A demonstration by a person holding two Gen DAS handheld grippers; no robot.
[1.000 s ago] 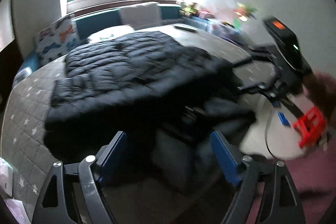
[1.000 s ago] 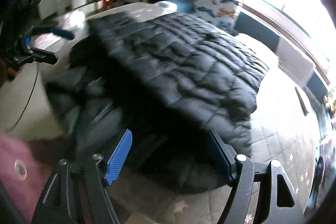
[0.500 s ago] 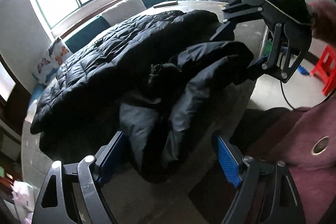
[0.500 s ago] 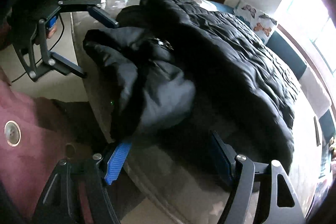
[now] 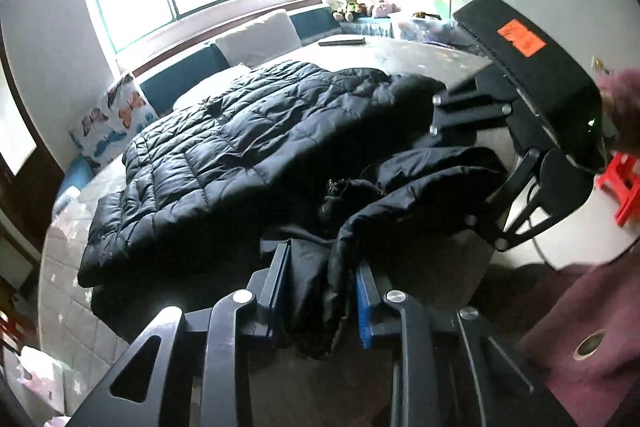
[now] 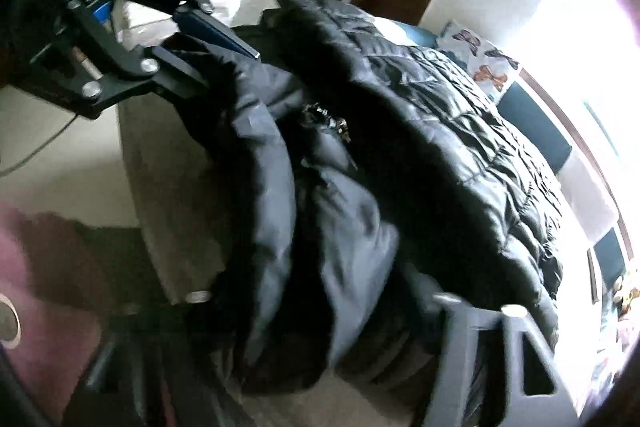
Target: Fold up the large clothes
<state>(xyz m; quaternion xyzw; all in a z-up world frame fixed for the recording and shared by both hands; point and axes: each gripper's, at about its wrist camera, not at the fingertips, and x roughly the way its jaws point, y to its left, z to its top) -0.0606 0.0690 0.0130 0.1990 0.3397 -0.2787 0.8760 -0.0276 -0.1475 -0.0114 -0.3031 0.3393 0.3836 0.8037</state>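
A black quilted puffer coat (image 5: 224, 147) lies spread over the bed (image 5: 68, 267), its near end bunched at the bed's edge. It also shows in the right wrist view (image 6: 440, 115). My left gripper (image 5: 320, 283) is shut on a fold of the coat's near edge. It appears from the side in the right wrist view (image 6: 212, 51), pinching that fold. My right gripper (image 5: 472, 163) appears at the right of the left wrist view, its fingers pressed into the bunched fabric. In its own view the coat fills the gap between its blurred fingers (image 6: 452, 311).
A butterfly pillow (image 5: 112, 123) and a white pillow (image 5: 260, 35) lie along the window side. A dark flat object (image 5: 342, 42) lies on the far bed. Soft toys (image 5: 352, 3) sit on the sill. A red stool (image 5: 624, 187) stands on the floor at right.
Both grippers were open half a second ago. My left gripper has shut on the coat's near edge. My right gripper has moved onto the bunched fabric.
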